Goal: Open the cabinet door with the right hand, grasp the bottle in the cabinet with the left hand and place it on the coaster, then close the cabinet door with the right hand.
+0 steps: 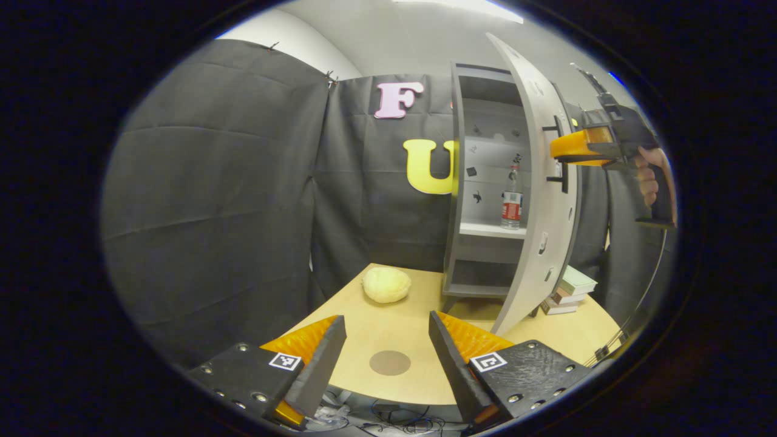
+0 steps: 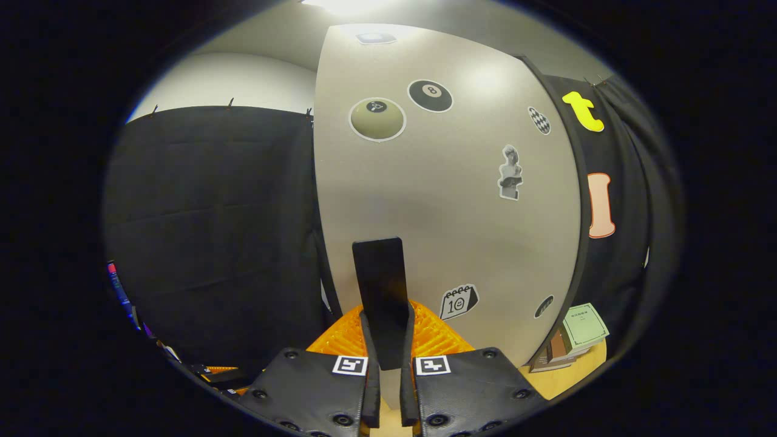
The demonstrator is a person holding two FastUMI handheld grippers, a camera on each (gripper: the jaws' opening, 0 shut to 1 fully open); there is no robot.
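Right gripper (image 2: 385, 340) clamped on door handle (image 2: 382, 291), cabinet door (image 2: 449, 230) open.
Left gripper (image 1: 388, 346) fingers spread, empty; bottle (image 1: 512, 203) on shelf.

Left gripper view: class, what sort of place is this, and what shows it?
Likely a staged recording booth: black cloth wall, small cabinet on a table, handheld grippers.

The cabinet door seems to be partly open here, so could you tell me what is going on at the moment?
A person is working with two handheld grippers. The right gripper is shut on the black handle of the cabinet door, which stands swung open. Inside the cabinet, a bottle stands upright on a shelf, untouched. The left gripper is open and empty above the table, with the round coaster just ahead of it. A pale lumpy object and stacked books also sit on the table.
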